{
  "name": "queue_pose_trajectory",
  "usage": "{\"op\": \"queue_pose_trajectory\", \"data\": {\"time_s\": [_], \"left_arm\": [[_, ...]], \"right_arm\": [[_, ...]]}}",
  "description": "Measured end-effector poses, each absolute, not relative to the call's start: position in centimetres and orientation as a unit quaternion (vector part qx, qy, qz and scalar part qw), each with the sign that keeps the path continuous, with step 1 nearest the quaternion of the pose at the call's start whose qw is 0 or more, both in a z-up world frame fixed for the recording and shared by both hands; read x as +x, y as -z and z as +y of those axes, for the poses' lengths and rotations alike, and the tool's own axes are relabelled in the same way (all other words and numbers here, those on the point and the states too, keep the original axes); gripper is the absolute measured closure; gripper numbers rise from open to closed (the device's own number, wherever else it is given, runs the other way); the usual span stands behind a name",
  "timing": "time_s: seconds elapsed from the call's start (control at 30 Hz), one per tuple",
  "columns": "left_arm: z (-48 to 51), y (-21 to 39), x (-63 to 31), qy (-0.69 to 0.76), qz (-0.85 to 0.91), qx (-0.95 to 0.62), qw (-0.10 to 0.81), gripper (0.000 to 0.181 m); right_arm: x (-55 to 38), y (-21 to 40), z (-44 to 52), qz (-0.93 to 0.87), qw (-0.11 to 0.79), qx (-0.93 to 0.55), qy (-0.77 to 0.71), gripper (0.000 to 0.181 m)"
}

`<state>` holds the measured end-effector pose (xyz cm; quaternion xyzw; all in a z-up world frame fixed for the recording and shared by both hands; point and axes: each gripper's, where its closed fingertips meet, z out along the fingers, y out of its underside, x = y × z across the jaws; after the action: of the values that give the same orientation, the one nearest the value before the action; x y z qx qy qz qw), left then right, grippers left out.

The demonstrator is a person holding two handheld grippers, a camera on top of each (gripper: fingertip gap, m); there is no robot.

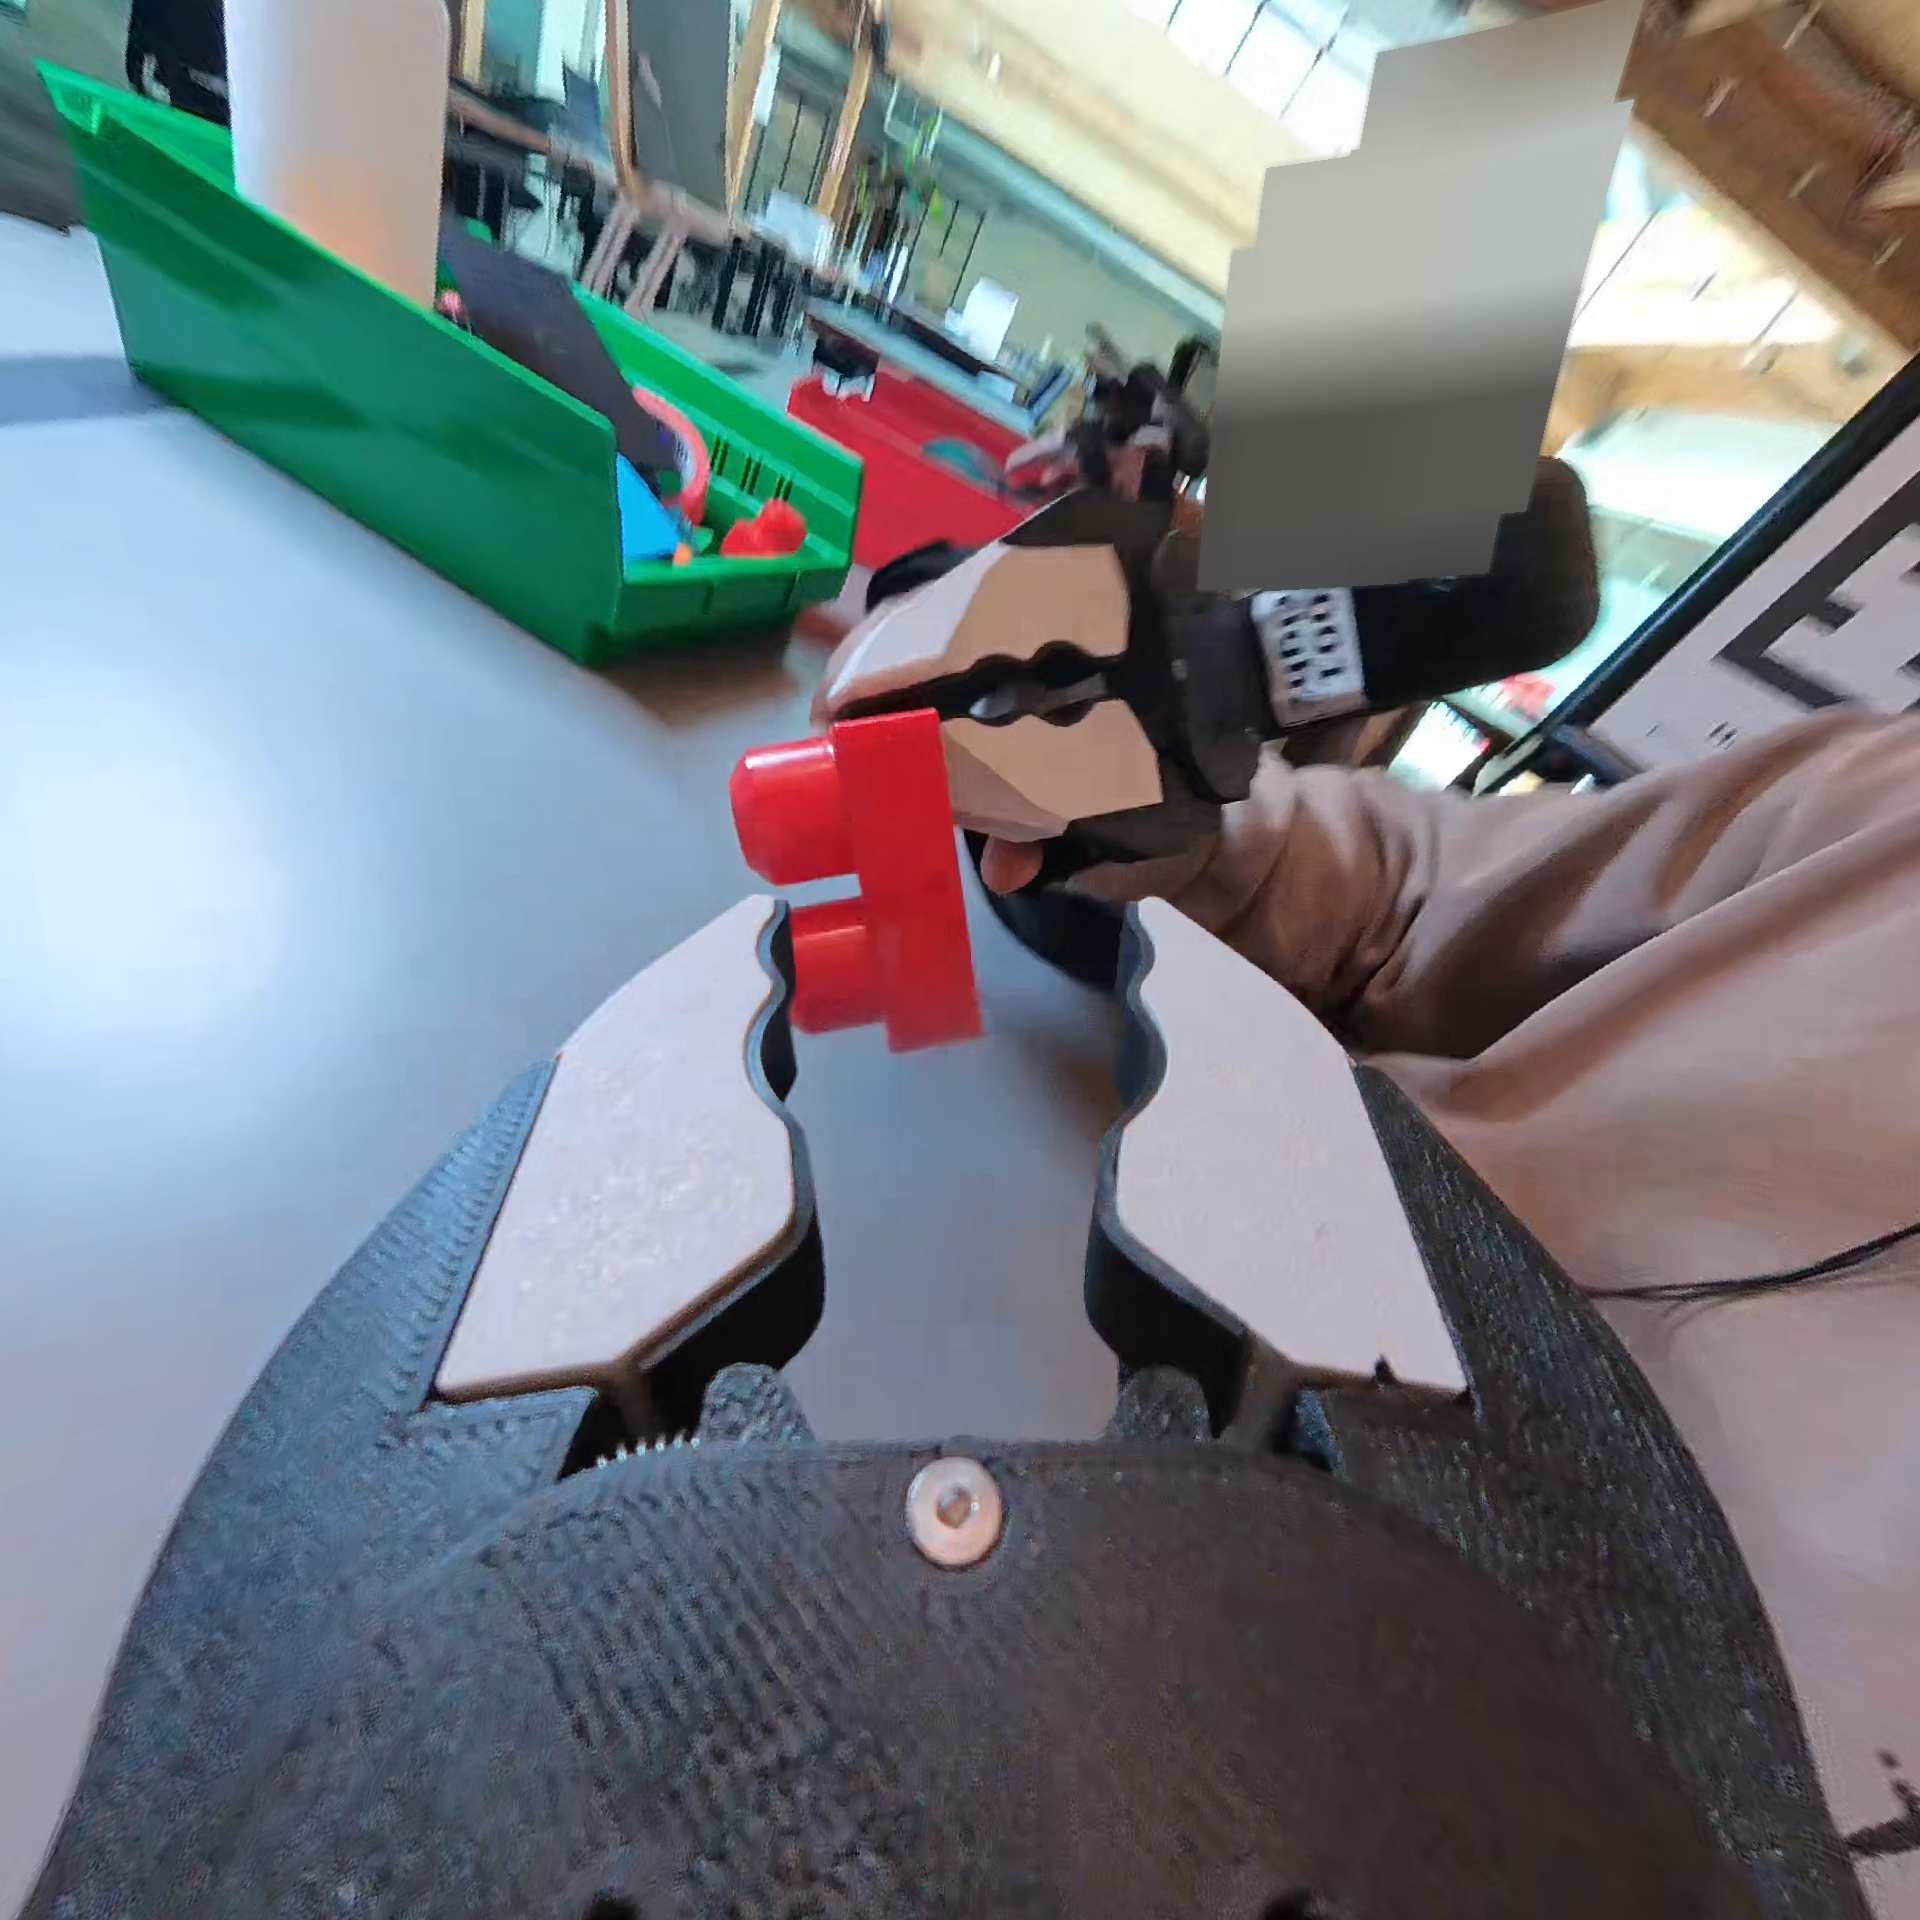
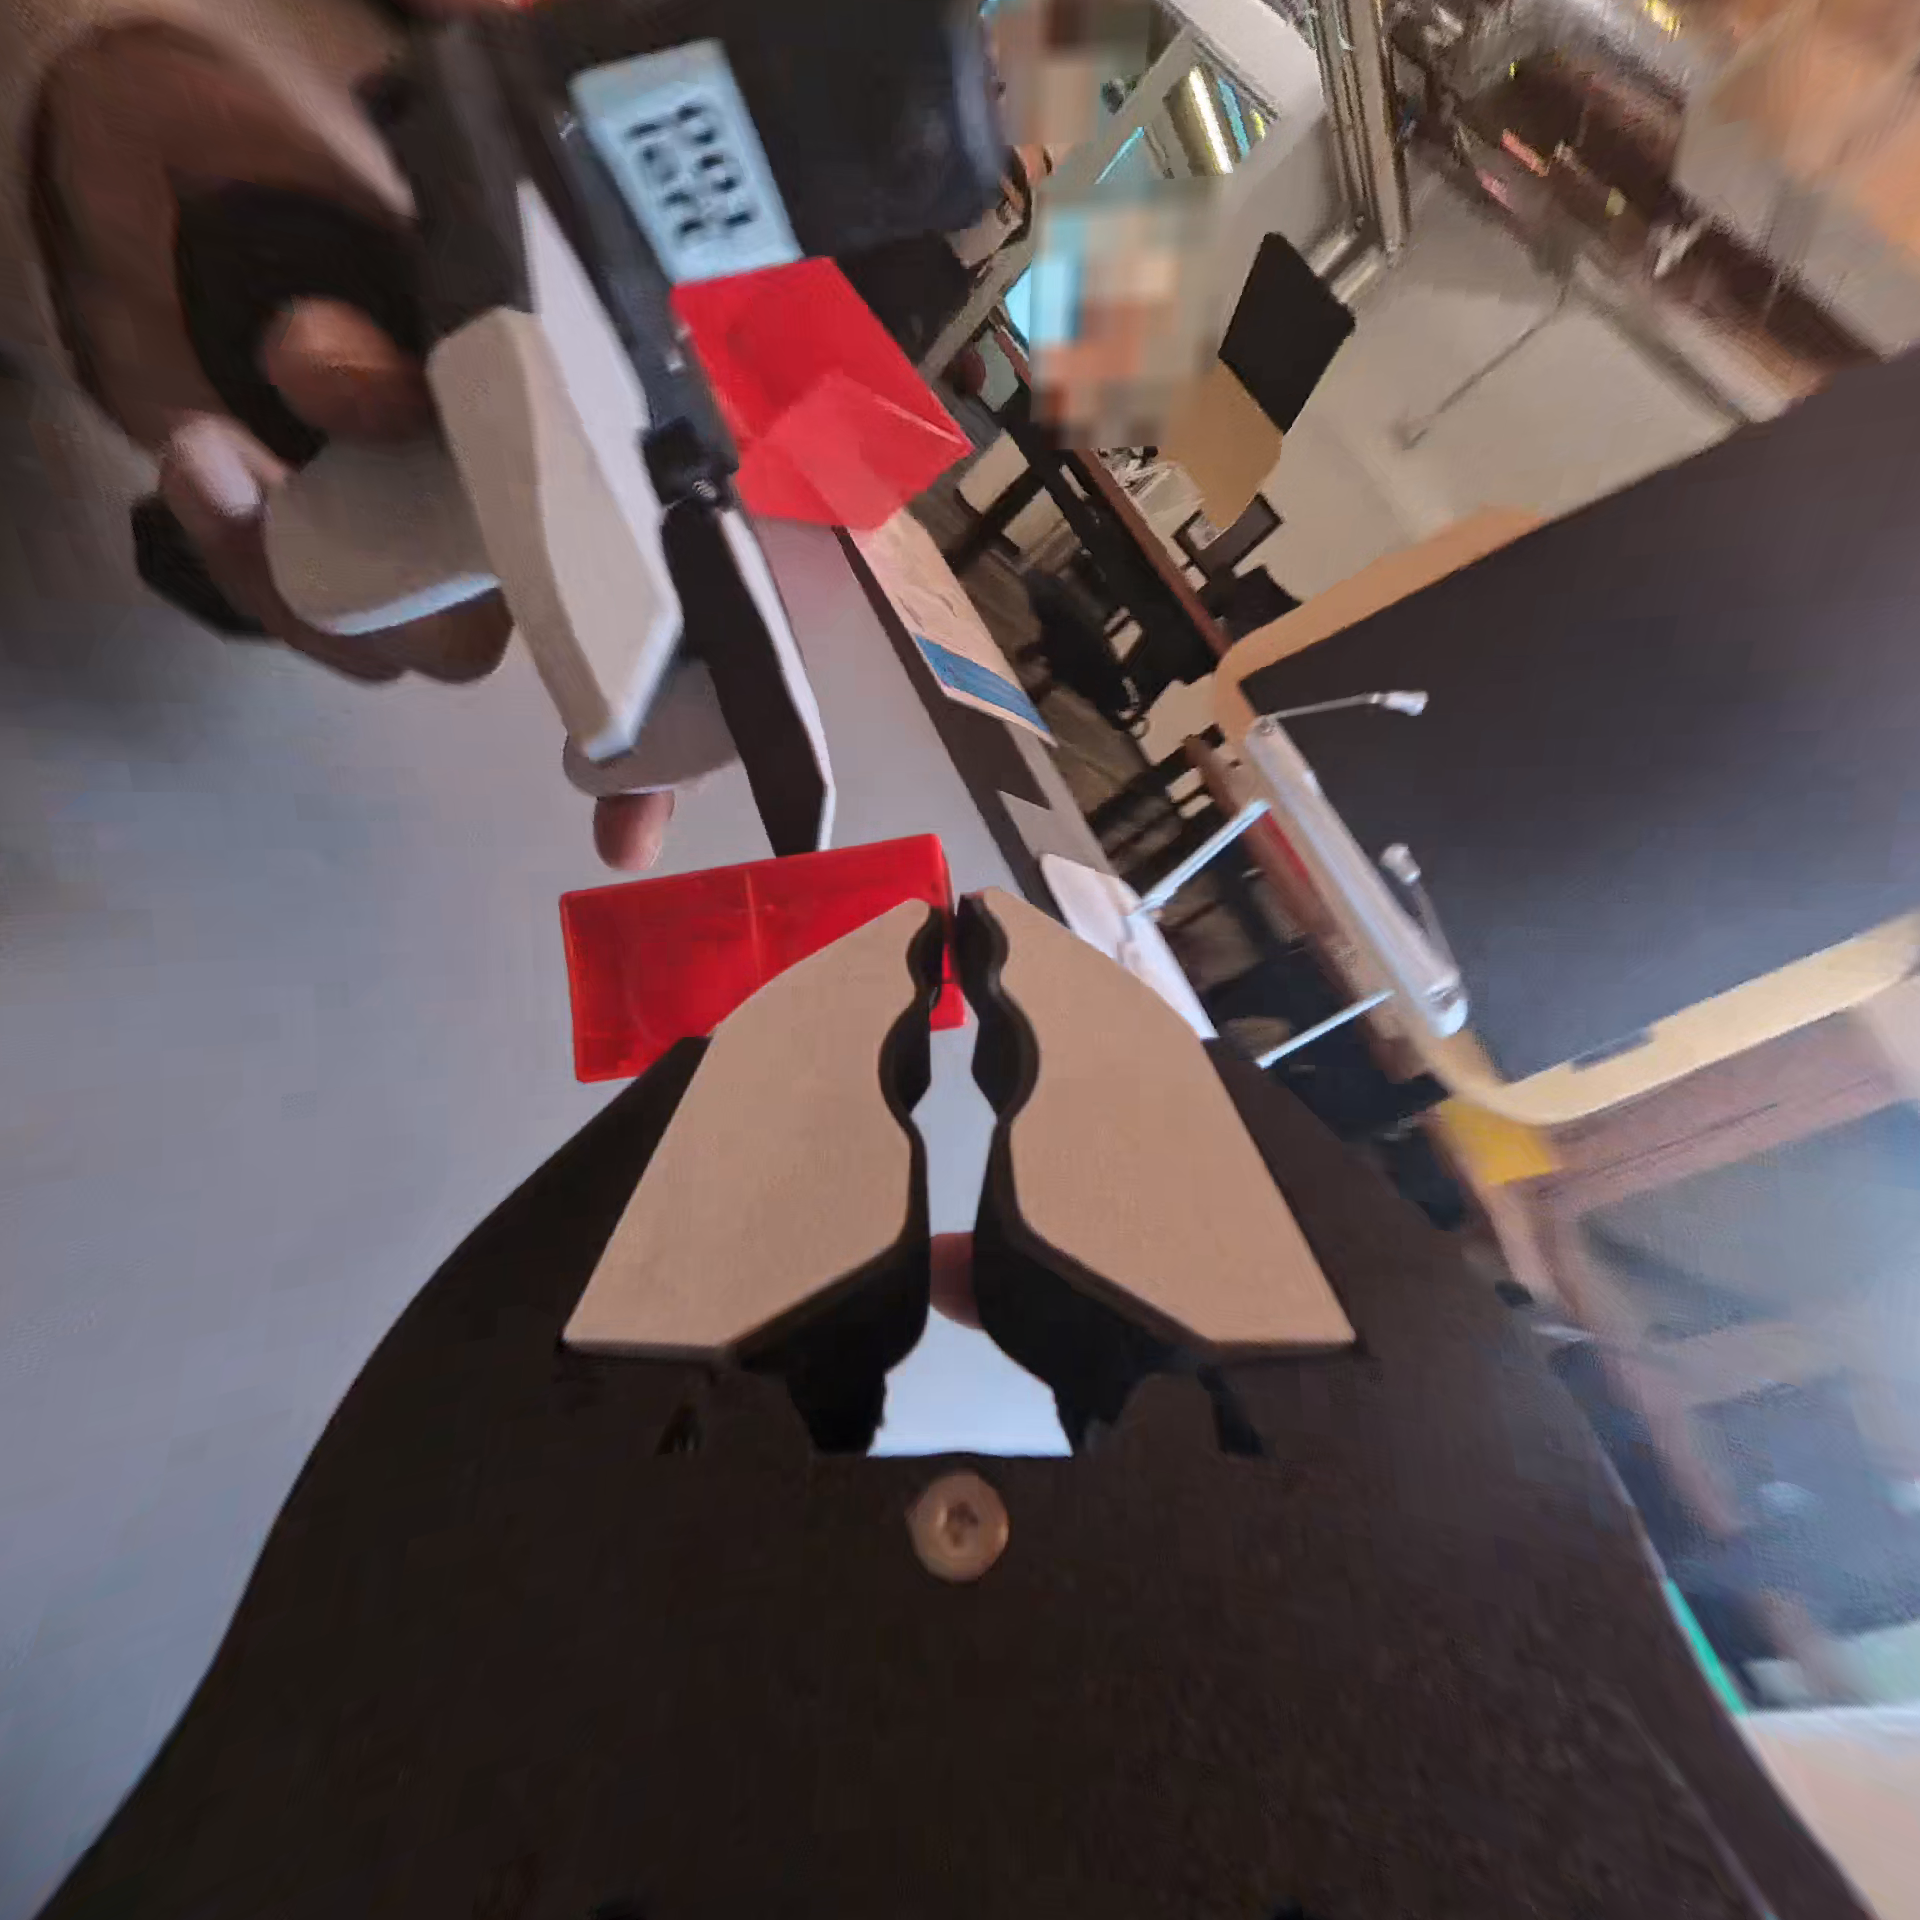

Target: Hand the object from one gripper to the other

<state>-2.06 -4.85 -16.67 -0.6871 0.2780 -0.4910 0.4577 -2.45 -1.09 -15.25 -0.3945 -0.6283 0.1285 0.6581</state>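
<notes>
A red two-stud brick (image 1: pixel 894 883) hangs in the air above the grey table (image 1: pixel 260 831). My right gripper (image 1: pixel 847 717) comes in from the upper right and is shut on the brick's top edge. In the right wrist view my right gripper (image 2: pixel 951 914) pinches the right edge of the brick (image 2: pixel 707 956). My left gripper (image 1: pixel 951 920) is open, and the brick's lower end sits between its fingertips, close to the left finger (image 1: pixel 665 1122); I cannot tell whether they touch. The left gripper (image 2: pixel 727 790) also shows open in the right wrist view, held by a hand.
A green bin (image 1: pixel 416 416) holding toys and a white cylinder (image 1: pixel 332 135) stands at the far left. A red bin (image 1: pixel 914 468) sits behind it and also shows in the right wrist view (image 2: pixel 800 384). A person's beige sleeve (image 1: pixel 1558 935) fills the right side. The gap from one gripper's tips to the other's is roughly 4 cm.
</notes>
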Motion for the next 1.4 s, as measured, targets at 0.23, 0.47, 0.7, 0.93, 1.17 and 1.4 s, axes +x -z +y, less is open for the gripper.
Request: {"op": "queue_pose_trajectory", "data": {"time_s": [0.23, 0.47, 0.7, 0.93, 1.17, 1.4], "left_arm": [[-4.7, 20.4, -2.0, 0.284, 0.403, -0.732, 0.471, 0.141], [-4.3, 15.2, -3.8, 0.359, 0.349, -0.651, 0.571, 0.16], [-7.1, 9.0, -5.1, 0.591, 0.261, -0.488, 0.587, 0.16], [-8.9, 9.0, -3.9, 0.591, 0.297, -0.444, 0.605, 0.16], [-8.2, 10.6, -2.6, 0.474, 0.353, -0.491, 0.64, 0.161], [-5.7, 11.9, -4.1, 0.497, 0.31, -0.566, 0.58, 0.126]], "right_arm": [[-3.9, 15.9, -4.8, -0.668, 0.664, -0.321, -0.103, 0.175], [-2.2, 11.8, -3.2, -0.477, 0.496, -0.501, -0.525, 0.133], [-2.7, 12.5, -6.3, -0.364, 0.196, -0.491, -0.767, 0.132], [-4.3, 11.6, -10.7, -0.302, 0.071, -0.447, -0.839, 0.134], [-3.6, 10.8, -9.7, -0.295, 0.138, -0.438, -0.838, 0.146], [-2.9, 13.0, -4.4, -0.432, 0.415, -0.52, -0.609, 0.146]]}}
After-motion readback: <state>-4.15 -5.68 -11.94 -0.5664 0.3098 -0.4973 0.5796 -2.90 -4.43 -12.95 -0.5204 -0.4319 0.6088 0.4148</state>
